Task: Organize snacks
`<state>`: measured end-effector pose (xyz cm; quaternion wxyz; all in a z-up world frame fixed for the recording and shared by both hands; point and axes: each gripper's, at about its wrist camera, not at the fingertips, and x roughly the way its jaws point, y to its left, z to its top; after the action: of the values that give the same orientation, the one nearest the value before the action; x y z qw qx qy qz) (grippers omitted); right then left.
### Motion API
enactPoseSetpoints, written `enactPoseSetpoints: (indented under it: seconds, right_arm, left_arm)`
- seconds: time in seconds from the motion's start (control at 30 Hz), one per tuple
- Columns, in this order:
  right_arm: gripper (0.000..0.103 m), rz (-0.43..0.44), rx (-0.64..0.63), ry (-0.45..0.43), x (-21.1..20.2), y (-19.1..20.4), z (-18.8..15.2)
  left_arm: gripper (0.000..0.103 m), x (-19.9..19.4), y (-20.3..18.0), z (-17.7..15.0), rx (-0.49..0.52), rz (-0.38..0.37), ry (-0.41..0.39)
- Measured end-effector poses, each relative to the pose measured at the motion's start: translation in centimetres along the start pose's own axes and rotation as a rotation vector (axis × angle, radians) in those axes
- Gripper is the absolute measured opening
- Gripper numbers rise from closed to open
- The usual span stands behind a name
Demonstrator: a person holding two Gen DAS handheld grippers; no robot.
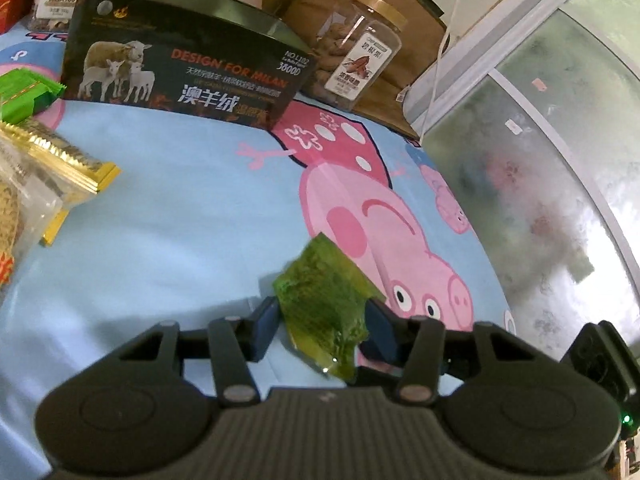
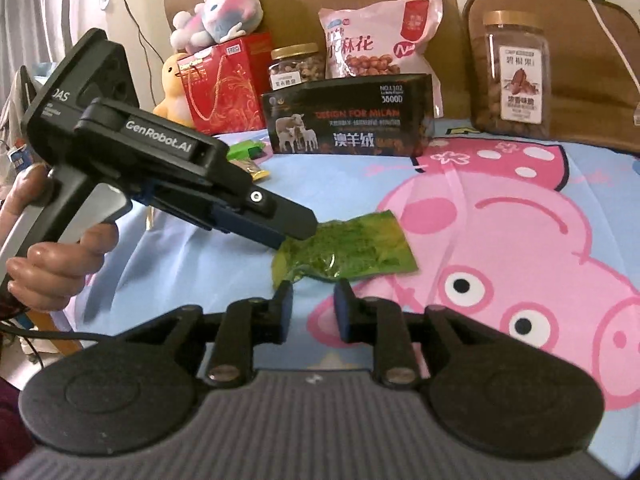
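1. My left gripper [image 1: 323, 322] is clamped on the green packet [image 1: 326, 308]; in the left wrist view both pads press on its sides, and it crumples a little between them

2. In the right wrist view this packet [image 2: 344, 250] sticks out past the tip of the left gripper [image 2: 298, 236], above the sheet [image 2: 200, 264] and near the middle of it; I cannot tell if its far end touches the cloth

3. My right gripper [image 2: 313, 302] is just below the packet with the fingers apart, a narrow gap, nothing between them

4. The grip is only at one end, and the packet is soft and shiny, so I think it can slide out if I swing the hand fast

5. If I close the right fingers now, they can catch only the thin edge, or tear the film when both hands pull

6. The box [image 2: 348, 120] and the jars [image 2: 514, 76] stand at the back, well apart; a long reach there can knock them over

7. The gold packs [image 1: 60, 168] lie at the left, so a careless drop can mix the kinds
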<state>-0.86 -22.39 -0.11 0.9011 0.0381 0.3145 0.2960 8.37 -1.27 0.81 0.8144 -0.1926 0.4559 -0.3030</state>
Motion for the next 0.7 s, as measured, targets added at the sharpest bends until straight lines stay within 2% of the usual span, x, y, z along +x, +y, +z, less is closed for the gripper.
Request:
enactPoseSetpoints:
  seconds: [0.07, 0.13, 0.33, 0.47, 0.53, 0.6, 0.7]
  right_arm:
    - [0.032, 0.004, 0.023, -0.006, -0.4, -0.6, 0.1]
    - [0.041, 0.034, 0.129, -0.011, -1.1, -2.2, 0.1]
    - [0.041, 0.121, 0.528, 0.041, -1.7, -6.3, -0.4]
    - [0.041, 0.153, 0.734, 0.022, -0.2, -7.5, -0.4]
    - [0.029, 0.15, 0.825, 0.016, 0.5, -8.2, -0.6]
    - [0.011, 0.15, 0.856, 0.016, 1.0, -8.5, -0.7]
    - [0.011, 0.138, 0.861, -0.005, 0.9, -8.1, -0.7]
  left_arm:
    - [0.046, -0.1, 0.4, 0.0, -0.007, -0.008, -0.001]
    - [0.043, -0.2, 0.8, 0.0, -0.017, -0.015, -0.002]
    - [0.043, -0.1, 1.1, 0.2, -0.045, -0.033, 0.004]
    - [0.043, 0.0, 1.1, 0.4, -0.041, -0.033, 0.013]
    - [0.043, 0.0, 0.9, 0.3, -0.03, -0.026, 0.011]
    - [0.041, 0.0, 0.9, 0.3, -0.026, -0.023, 0.007]
    - [0.041, -0.1, 1.2, 0.2, -0.045, -0.038, -0.001]
